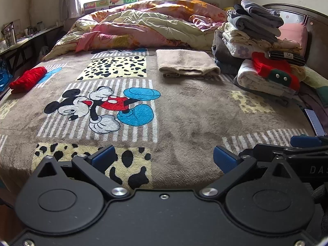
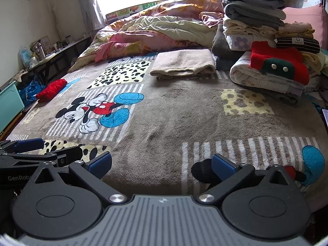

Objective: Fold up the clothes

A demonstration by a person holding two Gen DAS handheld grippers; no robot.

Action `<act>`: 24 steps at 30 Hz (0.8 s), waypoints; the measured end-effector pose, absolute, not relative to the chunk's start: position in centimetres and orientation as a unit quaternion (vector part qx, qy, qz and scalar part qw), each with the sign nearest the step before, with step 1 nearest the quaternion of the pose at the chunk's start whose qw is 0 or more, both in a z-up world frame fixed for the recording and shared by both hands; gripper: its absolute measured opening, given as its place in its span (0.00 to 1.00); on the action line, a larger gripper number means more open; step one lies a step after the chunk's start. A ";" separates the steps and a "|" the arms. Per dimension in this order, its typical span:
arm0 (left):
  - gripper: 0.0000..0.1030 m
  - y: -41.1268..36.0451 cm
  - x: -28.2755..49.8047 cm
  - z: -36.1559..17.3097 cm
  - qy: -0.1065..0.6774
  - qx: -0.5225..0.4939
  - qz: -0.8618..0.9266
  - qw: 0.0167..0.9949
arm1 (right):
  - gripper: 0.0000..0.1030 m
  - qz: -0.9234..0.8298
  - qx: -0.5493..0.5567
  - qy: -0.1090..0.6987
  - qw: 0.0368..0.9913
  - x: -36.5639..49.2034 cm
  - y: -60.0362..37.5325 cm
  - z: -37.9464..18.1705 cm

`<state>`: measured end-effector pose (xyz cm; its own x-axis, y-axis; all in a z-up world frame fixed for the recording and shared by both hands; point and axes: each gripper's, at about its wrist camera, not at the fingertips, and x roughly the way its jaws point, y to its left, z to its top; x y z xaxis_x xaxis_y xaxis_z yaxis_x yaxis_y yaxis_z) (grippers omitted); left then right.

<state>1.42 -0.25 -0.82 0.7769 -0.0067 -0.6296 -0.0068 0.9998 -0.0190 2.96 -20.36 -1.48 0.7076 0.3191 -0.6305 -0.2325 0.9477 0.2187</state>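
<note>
**Both grippers empty above the bed blanket**

My left gripper (image 1: pixel 164 157) hangs over the near edge of the brown cartoon-mouse blanket (image 1: pixel 194 106), its blue pads spread wide with nothing between them. My right gripper (image 2: pixel 162 164) sits just beside it, likewise released and empty, its pads apart over the striped patch of blanket.

The clothes lie ahead of me. A folded beige garment (image 1: pixel 187 62) rests flat on the blanket toward the far side, just in front of the rumpled floral quilt (image 1: pixel 143 24). To its right stands a tall stack of folded clothes (image 1: pixel 254 26), grey pieces on top, cream and flower-printed ones under them. Against that stack's near side a red knit with a green patch (image 1: pixel 274 69) lies on a rolled white bundle (image 1: pixel 258 82). A small rolled red garment (image 1: pixel 27 80) sits alone at the blanket's far left edge, well apart from the rest.

Beside the bed on the left, a teal bin (image 2: pixel 9 102) shows in the right wrist view; I cannot see its contents.
</note>
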 end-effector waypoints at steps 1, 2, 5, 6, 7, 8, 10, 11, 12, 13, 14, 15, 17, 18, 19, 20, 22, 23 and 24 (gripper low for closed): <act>1.00 -0.2 1.6 -0.9 0.335 -0.010 0.002 0.942 | 1.00 0.151 0.062 0.353 0.921 3.2 -20.3 -1.5; 1.00 -0.1 1.8 -0.9 0.336 -0.010 0.003 0.942 | 1.00 0.153 0.061 0.353 0.921 3.4 -20.3 -1.6; 1.00 0.1 2.5 -1.1 0.341 -0.010 0.007 0.940 | 1.00 0.157 0.060 0.357 0.919 4.2 -20.0 -1.8; 1.00 0.2 2.8 -1.2 0.342 -0.011 0.007 0.939 | 1.00 0.158 0.059 0.358 0.918 4.5 -20.0 -1.9; 1.00 0.3 3.2 -1.3 0.344 -0.012 0.006 0.939 | 1.00 0.160 0.058 0.359 0.918 4.9 -19.9 -2.0; 1.00 0.4 3.5 -1.3 0.346 -0.014 0.005 0.938 | 1.00 0.161 0.057 0.361 0.917 5.2 -19.9 -2.2; 1.00 0.7 4.2 -1.5 0.349 -0.019 0.002 0.937 | 1.00 0.171 0.059 0.362 0.914 6.0 -19.8 -2.4; 1.00 1.1 4.6 -1.4 0.351 -0.027 -0.001 0.936 | 1.00 0.177 0.060 0.361 0.914 6.4 -19.7 -2.5; 1.00 1.6 5.0 -1.3 0.352 -0.035 -0.002 0.935 | 1.00 0.183 0.061 0.359 0.913 6.8 -19.6 -2.6; 1.00 2.1 5.4 -1.1 0.352 -0.041 -0.002 0.935 | 1.00 0.189 0.062 0.357 0.913 7.2 -19.5 -2.7; 1.00 2.7 5.8 -0.9 0.349 -0.045 0.000 0.936 | 1.00 0.194 0.063 0.356 0.912 7.6 -19.3 -2.7; 1.00 3.4 6.2 -0.6 0.346 -0.048 0.002 0.937 | 1.00 0.199 0.064 0.356 0.911 8.1 -19.1 -2.8; 1.00 5.0 7.0 0.1 0.336 -0.050 0.014 0.940 | 1.00 0.213 0.065 0.354 0.908 9.1 -18.4 -2.9; 1.00 6.0 7.3 0.5 0.327 -0.047 0.022 0.944 | 1.00 0.222 0.060 0.348 0.909 9.6 -17.9 -2.9; 1.00 7.1 7.6 0.8 0.318 -0.044 0.030 0.947 | 1.00 0.228 0.056 0.343 0.910 10.1 -17.4 -2.8; 1.00 8.1 8.0 1.2 0.308 -0.041 0.039 0.950 | 1.00 0.235 0.054 0.338 0.910 10.7 -16.8 -2.8; 1.00 10.3 8.6 1.9 0.290 -0.029 0.060 0.955 | 1.00 0.251 0.053 0.329 0.909 12.0 -15.7 -2.7; 1.00 11.6 9.0 2.2 0.280 -0.022 0.072 0.957 | 1.00 0.259 0.053 0.324 0.909 12.7 -15.1 -2.7; 1.00 12.9 9.3 2.5 0.268 -0.016 0.083 0.960 | 1.00 0.267 0.053 0.317 0.909 13.2 -14.5 -2.7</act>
<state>9.27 12.94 2.54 0.8422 0.1517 -0.5173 -0.1685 0.9856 0.0147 13.24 -14.46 -2.66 0.6567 0.5190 -0.5472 -0.4517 0.8517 0.2657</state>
